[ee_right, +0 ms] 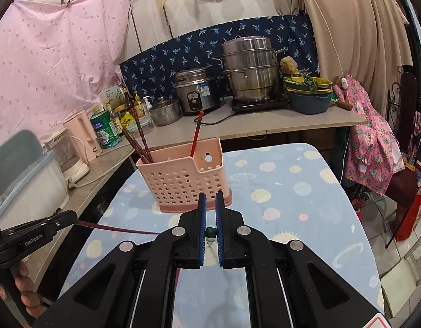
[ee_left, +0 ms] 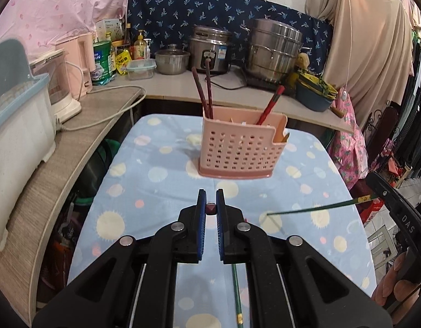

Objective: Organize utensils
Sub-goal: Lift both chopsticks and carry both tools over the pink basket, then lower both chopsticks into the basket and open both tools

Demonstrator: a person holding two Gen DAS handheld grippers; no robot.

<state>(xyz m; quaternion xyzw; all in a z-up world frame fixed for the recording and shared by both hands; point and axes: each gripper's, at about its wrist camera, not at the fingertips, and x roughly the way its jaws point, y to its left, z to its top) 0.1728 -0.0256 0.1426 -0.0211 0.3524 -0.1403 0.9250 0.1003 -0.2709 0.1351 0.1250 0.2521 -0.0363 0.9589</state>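
While three reddish chopsticks [ee_left: 206, 90] already stand in the pink utensil holder [ee_left: 239, 150] on the counter [ee_left: 144, 169], we carry two more toward it, left gripper [ee_left: 211, 213] jaws pinching a dark red chopstick [ee_right: 114, 228], right gripper [ee_right: 211, 235] jaws pinching a green chopstick [ee_left: 314, 210].

The left gripper [ee_left: 211, 201] is held tilted downward with its jaws closed to a narrow gap, and a dark red chopstick [ee_left: 211, 209] is pinched between the blue pads [ee_left: 202, 218]. The right gripper [ee_right: 211, 205] is angled down likewise, its jaws clamped on a green chopstick [ee_right: 211, 233]. Fingers [ee_right: 24, 281] are seen wrapped around the left handle.
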